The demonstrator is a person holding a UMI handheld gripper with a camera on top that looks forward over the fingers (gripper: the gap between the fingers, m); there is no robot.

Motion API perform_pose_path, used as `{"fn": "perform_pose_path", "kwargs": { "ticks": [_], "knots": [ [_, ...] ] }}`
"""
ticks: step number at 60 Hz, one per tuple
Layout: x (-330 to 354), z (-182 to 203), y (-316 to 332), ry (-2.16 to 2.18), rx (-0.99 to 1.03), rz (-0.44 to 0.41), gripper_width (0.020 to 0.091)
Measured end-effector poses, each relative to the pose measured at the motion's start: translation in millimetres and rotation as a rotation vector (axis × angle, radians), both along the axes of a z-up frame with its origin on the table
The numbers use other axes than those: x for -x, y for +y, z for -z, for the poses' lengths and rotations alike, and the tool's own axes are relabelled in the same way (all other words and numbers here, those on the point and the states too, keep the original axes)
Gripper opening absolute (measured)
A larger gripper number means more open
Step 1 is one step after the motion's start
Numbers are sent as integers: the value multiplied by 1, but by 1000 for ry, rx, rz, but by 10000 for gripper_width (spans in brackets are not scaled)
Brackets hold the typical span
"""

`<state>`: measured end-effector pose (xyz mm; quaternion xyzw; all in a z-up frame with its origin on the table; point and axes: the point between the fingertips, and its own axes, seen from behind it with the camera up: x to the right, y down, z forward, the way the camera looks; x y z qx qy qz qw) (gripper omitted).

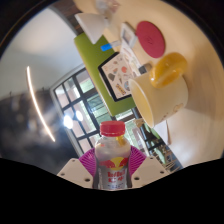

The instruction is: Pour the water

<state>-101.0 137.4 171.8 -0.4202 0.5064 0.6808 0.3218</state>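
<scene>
Setting: glossy pale table (40,70) reflecting a window, filling the left and centre of the frame. Upper right: green board (97,62) carrying printed cards, a red round lid (150,36), a yellow cup (168,68) and a cream cup (160,100) just below it. Bottom centre: bottle (113,152) with a red cap and red-yellow label, clamped between the pink pads (90,160); gripper (113,170) fingers closed against both its sides.

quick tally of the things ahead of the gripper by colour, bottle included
Pink: 2, the bottle held in the gripper with a pink label, and a round disc
Yellow: 1, a jug
Cream: 1, a cup
Green: 1, a mat
Total: 5
</scene>
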Motion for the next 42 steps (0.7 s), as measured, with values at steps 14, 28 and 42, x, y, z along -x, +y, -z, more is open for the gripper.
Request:
{"fn": "perform_pose_path", "kwargs": {
  "ticks": [14,28,42],
  "knots": [
    [-10,15,4,163,67,21,380],
    [-2,4,-4,-32,11,-31,379],
    [-50,-133,-52,-807,-357,208,381]
  ]
}}
